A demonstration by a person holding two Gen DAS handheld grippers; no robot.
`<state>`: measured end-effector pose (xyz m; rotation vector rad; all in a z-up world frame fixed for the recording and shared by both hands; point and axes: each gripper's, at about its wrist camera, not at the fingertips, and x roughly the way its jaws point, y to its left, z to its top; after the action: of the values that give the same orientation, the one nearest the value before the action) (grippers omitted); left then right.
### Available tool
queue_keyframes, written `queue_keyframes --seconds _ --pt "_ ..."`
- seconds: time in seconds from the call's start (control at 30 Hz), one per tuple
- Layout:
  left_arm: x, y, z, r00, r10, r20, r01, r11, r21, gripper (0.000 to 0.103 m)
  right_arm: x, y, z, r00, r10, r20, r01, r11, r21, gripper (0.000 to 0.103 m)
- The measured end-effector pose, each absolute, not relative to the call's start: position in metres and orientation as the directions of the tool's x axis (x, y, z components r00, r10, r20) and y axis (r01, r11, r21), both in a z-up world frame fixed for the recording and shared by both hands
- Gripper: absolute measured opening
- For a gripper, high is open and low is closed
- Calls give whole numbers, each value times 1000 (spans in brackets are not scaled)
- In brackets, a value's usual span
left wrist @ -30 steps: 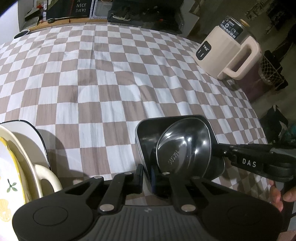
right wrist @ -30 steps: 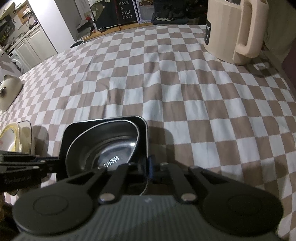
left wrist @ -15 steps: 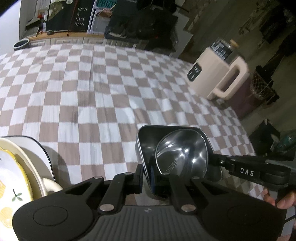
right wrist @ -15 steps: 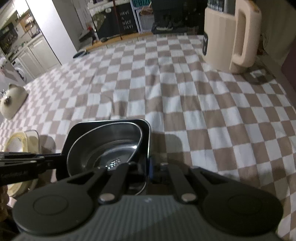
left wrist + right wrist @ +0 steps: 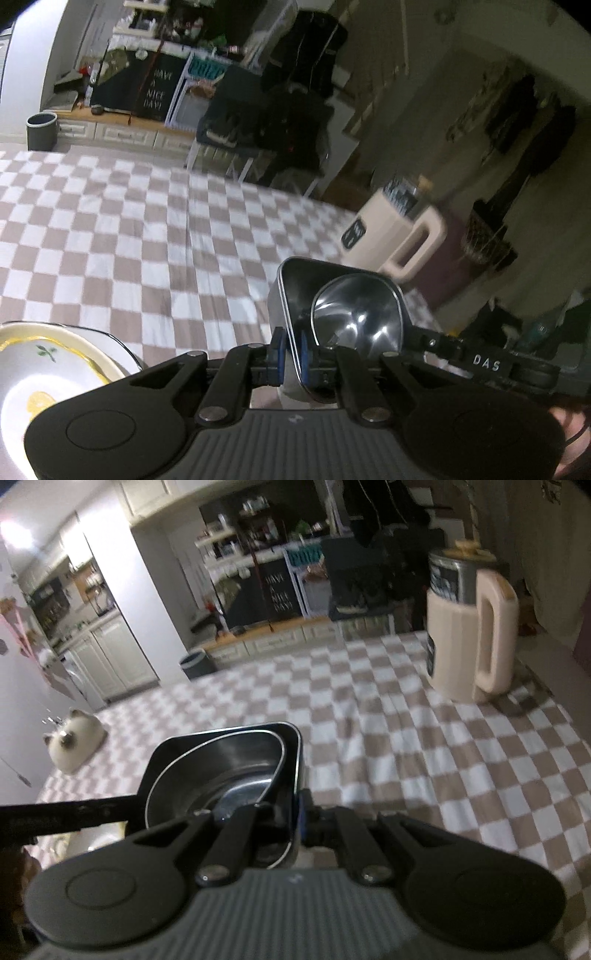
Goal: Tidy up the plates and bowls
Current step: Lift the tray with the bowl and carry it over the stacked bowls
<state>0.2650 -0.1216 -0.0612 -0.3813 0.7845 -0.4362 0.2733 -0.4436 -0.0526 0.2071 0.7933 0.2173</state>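
A dark square dish (image 5: 291, 288) with a steel bowl (image 5: 354, 314) nested in it hangs above the checked tablecloth (image 5: 110, 240). My left gripper (image 5: 290, 347) is shut on the dish's left rim, its blue pads either side of the wall. My right gripper (image 5: 413, 330), marked DAS, comes in from the right and grips the opposite rim. In the right wrist view the same dish (image 5: 173, 749) and bowl (image 5: 221, 775) sit left of centre. There my right gripper (image 5: 297, 812) is shut on the near right rim, and my left gripper (image 5: 138, 805) reaches in from the left.
A stack of cream plates (image 5: 48, 354) with a lemon pattern sits at the lower left. A beige jug kettle (image 5: 465, 642) stands at the table's far right. A cat-shaped cream lid (image 5: 72, 742) lies at the left edge. A grey bin (image 5: 41, 131) stands beyond the table.
Both grippers have risen together with the dish and bowl, lifting them off the cloth. Both views have tipped up, so more of the room shows behind the table.
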Motion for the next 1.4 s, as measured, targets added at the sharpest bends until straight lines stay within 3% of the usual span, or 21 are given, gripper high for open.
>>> queue_keyframes --seconds 0.43,0.7,1.07,1.4 --pt "227 -39 -24 736 -457 -499 186 846 -500 8 255 -379 -26 730 377 -570 -208 917 340 7" --pt "204 17 -28 771 -375 -515 93 866 -490 8 254 -327 -31 696 449 -560 -281 888 363 9" --pt "191 67 -44 777 -298 -555 -8 876 -482 7 251 -275 -47 641 479 -600 -310 877 368 11" --pt "196 80 -66 725 -266 -635 -57 896 -440 7 257 -242 -74 583 423 -694 -258 906 335 11"
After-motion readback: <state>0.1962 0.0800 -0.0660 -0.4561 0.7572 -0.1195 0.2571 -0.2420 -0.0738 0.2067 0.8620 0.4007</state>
